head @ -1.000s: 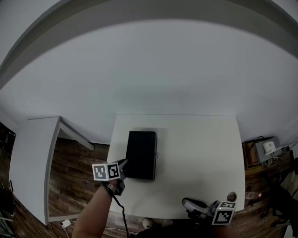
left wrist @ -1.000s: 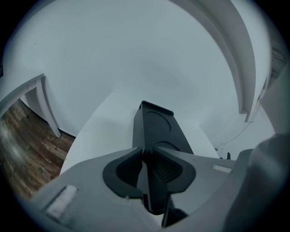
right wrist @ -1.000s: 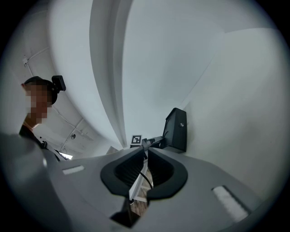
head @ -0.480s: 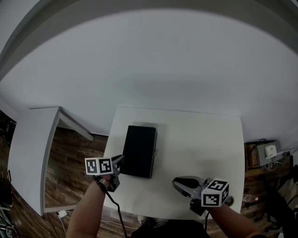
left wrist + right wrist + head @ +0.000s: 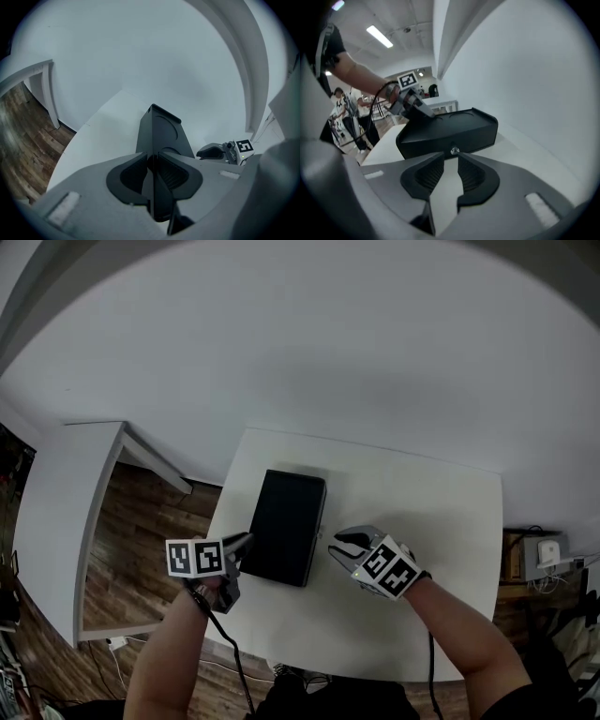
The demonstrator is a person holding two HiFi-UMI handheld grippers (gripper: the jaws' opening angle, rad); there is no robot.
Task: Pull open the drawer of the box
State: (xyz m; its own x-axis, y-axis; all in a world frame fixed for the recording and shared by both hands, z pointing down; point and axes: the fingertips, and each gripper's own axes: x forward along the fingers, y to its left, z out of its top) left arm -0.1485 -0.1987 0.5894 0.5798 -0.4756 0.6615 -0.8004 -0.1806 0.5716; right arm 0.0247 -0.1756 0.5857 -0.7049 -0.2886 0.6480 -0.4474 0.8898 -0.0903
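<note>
Head view shows a black box (image 5: 286,526) lying lengthwise on the left part of a white desk (image 5: 422,521), with a gripper at each side of its near end. The left gripper (image 5: 239,549) has its jaws together, tips at the box's near left corner. Whether they pinch an edge or only press against it cannot be told, even from the left gripper view. The right gripper (image 5: 339,545) stands just beside the box's right long side with its jaws a little apart and nothing between them.

The right gripper view shows a small shiny knob (image 5: 453,150) on that side wall, just beyond the jaw tips and in line with the gap. That knob is the likely place to take hold.

The box looks stiff and hard-shelled, and probably light, so on the smooth desk it may slide with the pull unless the left gripper braces it. The knob is small, round and likely slippery. The jaws should close squarely across it, and the pull should run straight out from the wall.

The drawer's outline is lost in the dark wall, so its width and depth are unknown. The far end of the box is also hard to read.
</note>
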